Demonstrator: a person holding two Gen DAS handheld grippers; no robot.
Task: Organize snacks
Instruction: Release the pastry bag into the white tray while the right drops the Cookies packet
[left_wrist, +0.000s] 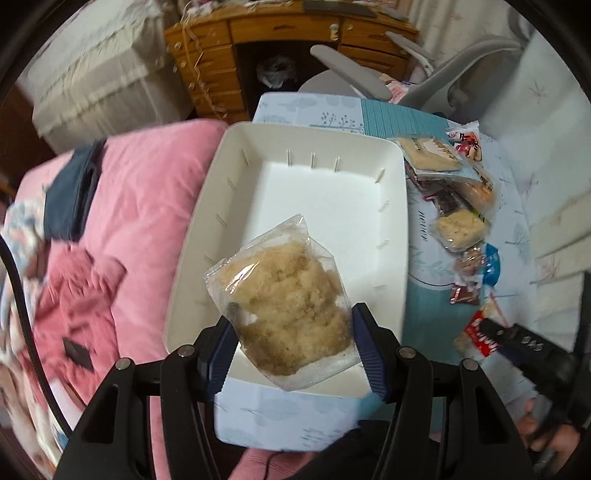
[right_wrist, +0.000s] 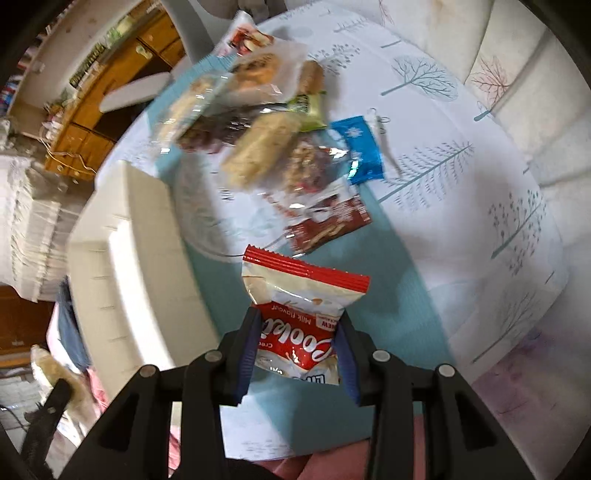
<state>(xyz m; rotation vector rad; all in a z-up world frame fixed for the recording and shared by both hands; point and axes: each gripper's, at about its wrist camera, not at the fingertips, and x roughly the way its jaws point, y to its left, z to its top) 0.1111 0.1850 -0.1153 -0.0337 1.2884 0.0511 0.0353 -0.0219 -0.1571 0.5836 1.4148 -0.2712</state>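
My left gripper (left_wrist: 291, 325) is shut on a clear bag of beige crumbly snack (left_wrist: 284, 302) and holds it over the near end of a white bin (left_wrist: 280, 147), whose inside is bare. My right gripper (right_wrist: 295, 332) is shut on a red and white cookie packet (right_wrist: 299, 314) above the teal cloth, right of the white bin (right_wrist: 140, 258). That packet also shows at the lower right of the left wrist view (left_wrist: 480, 338). A pile of wrapped snacks (right_wrist: 266, 140) lies beyond it, and shows right of the bin in the left wrist view (left_wrist: 454, 206).
The table has a white and teal tree-print cloth (right_wrist: 461, 177). A pink quilt (left_wrist: 122, 229) lies left of the bin. A wooden desk (left_wrist: 295, 33) and a grey chair (left_wrist: 424, 74) stand behind the table.
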